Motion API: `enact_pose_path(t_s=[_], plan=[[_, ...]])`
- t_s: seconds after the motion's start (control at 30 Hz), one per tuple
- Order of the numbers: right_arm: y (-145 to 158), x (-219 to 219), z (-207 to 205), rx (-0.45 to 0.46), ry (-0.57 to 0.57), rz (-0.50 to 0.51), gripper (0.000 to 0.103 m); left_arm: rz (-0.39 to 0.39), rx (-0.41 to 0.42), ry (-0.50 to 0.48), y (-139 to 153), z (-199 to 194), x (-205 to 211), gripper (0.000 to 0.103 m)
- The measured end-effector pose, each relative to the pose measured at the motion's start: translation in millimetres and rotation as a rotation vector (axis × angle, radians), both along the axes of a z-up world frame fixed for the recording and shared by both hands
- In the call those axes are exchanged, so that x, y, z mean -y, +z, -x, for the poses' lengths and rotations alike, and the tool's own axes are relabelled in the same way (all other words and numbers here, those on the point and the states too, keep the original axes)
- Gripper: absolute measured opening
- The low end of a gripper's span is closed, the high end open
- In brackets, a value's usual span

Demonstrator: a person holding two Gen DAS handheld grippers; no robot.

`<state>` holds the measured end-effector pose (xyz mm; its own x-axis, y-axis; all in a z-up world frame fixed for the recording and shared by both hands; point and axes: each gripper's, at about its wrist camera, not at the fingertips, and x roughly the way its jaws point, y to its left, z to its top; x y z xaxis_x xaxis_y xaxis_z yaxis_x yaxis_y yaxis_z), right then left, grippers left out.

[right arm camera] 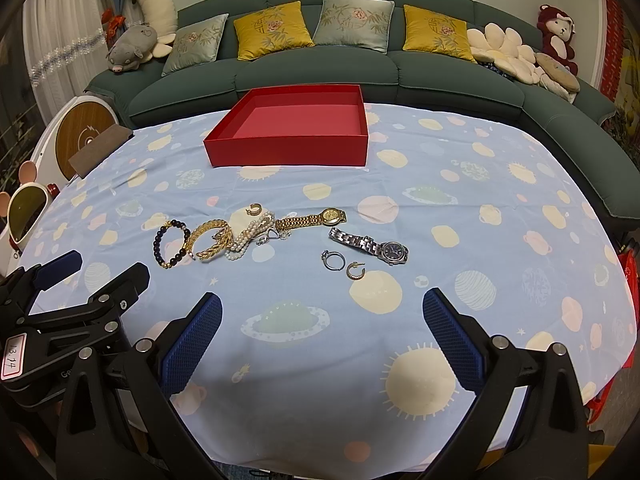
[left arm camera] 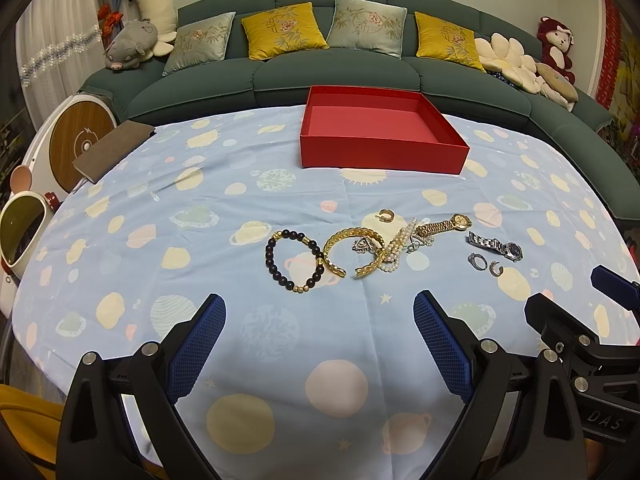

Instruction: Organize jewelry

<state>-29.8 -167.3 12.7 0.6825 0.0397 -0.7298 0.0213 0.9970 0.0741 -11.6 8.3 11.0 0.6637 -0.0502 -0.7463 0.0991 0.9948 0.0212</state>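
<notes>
landmark: red box point(left arm camera: 382, 148), open-topped, rigid card, matte, nothing in it; sits at the far side of the bench point(left arm camera: 200, 208).
jewelry: loose group near side of the box, none inside it yet.
bead bracelet point(left arm camera: 294, 261): dark round beads with gold spacers; left end of the group as seen from the box front.
gold chain point(left arm camera: 352, 254): flat woven links, curled, tangled with a pearl strand point(left arm camera: 394, 250) and small silver pieces.
gold watch point(left arm camera: 444, 225): metal link band, nearest the box with a gold hoop point(left arm camera: 386, 215).
silver watch point(right arm camera: 370, 246): link band, dark dial; right end, with a ring point(right arm camera: 333, 260) and hoop point(right arm camera: 354, 271) just beside it.
left tongs point(left arm camera: 320, 344): spread wide, holding nothing, hovering nearer than the group.
right tongs point(right arm camera: 322, 340): spread wide, holding nothing.
step in hand: judged first pick. take the isolated pieces first; pinch a watch across its band; avoid dragging the tangle or bunching the cloth.
</notes>
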Motion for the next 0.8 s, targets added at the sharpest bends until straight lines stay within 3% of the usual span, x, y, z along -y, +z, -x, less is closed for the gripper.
enact_pose_path(t_s=[0.8], plan=[[-0.7,1.5,-2.5,-0.004,-0.013,0.005,0.098,0.028,-0.020,0.002,-1.7,-3.9,-6.1,0.092]])
